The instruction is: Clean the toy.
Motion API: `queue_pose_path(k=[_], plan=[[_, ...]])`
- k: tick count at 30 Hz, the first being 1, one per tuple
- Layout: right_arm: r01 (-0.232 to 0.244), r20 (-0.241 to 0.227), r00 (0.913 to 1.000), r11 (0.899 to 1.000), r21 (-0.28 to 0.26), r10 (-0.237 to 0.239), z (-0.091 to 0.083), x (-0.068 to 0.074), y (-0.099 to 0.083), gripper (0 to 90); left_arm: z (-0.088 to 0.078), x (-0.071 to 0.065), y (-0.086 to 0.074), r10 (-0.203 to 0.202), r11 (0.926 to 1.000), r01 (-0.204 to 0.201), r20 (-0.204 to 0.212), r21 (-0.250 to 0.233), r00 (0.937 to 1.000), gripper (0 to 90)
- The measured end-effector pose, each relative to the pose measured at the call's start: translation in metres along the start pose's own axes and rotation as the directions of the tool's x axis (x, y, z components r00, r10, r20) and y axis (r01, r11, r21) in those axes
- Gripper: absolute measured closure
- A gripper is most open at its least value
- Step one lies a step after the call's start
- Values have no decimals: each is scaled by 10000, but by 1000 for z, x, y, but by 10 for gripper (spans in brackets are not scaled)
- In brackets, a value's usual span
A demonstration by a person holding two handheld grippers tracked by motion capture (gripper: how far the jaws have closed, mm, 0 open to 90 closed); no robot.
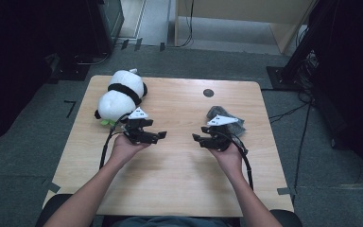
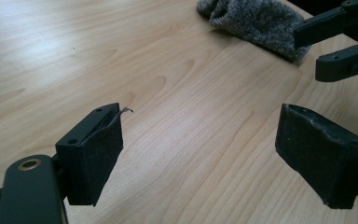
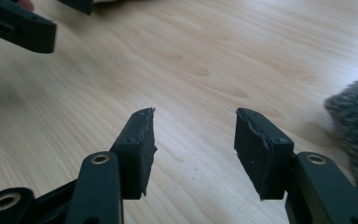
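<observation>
Left gripper (image 1: 159,135) jaws apart over bare light wooden table (image 1: 179,165), right gripper (image 1: 197,138) jaws apart and empty, crumpled grey knitted cloth (image 1: 217,113) just behind it, black-and-white plush panda (image 1: 120,94) at the far-left edge.

panda (image 1: 119,97): white, black band | cloth (image 2: 256,21): speckled grey | table (image 1: 179,165): light wood grain | grippers (image 1: 160,136) (image 1: 197,138): black

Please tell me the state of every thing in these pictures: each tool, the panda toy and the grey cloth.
Left tool: open, nothing between its jaws, above bare table.
Right tool: open, empty, beside the grey cloth.
Panda toy: lying on the table at its far left, untouched.
Grey cloth: crumpled on the table, not gripped.
</observation>
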State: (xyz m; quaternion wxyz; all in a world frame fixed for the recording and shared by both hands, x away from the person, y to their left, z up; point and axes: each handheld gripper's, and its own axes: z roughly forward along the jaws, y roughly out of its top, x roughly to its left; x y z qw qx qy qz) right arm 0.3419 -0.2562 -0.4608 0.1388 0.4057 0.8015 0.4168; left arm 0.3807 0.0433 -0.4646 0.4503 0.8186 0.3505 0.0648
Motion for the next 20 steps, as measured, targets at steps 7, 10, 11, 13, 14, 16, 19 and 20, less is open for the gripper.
queue_pose_path(k=[7, 10, 11, 13, 14, 16, 19, 20], plan=[[285, -221, 9994, 9988, 397, -277, 17, 9, -8, 486, 11, -5, -5, 130, 9995, -131, 27, 284, 9999, 155], [225, -323, 9993, 9987, 449, -210, 22, 11, -10, 487, 14, -6, -6, 180, 9991, -181, 38, 386, 9998, 155], [267, -312, 9992, 9986, 461, -253, 23, 11, -10, 486, 15, -5, -6, 200, 9989, -201, 36, 424, 9998, 155], [260, -330, 9992, 9987, 433, -246, 24, 10, -10, 486, 16, -5, -6, 233, 9987, -233, -9, 450, 9997, 155], [243, -296, 9993, 9988, 415, -231, 24, 10, -10, 486, 16, -5, -6, 212, 9988, -213, 8, 448, 9998, 155], [167, -321, 9994, 9991, 390, -155, 24, 9, -10, 486, 16, -4, -6, 205, 9987, -206, 10, 472, 9998, 156], [149, -298, 9995, 9994, 308, -140, 23, 8, -9, 486, 16, -3, -5, 209, 9984, -205, -71, 520, 9998, 158], [162, -264, 9995, 9995, 286, -154, 23, 8, -9, 486, 16, -3, -5, 209, 9984, -205, -71, 520, 9998, 158]])
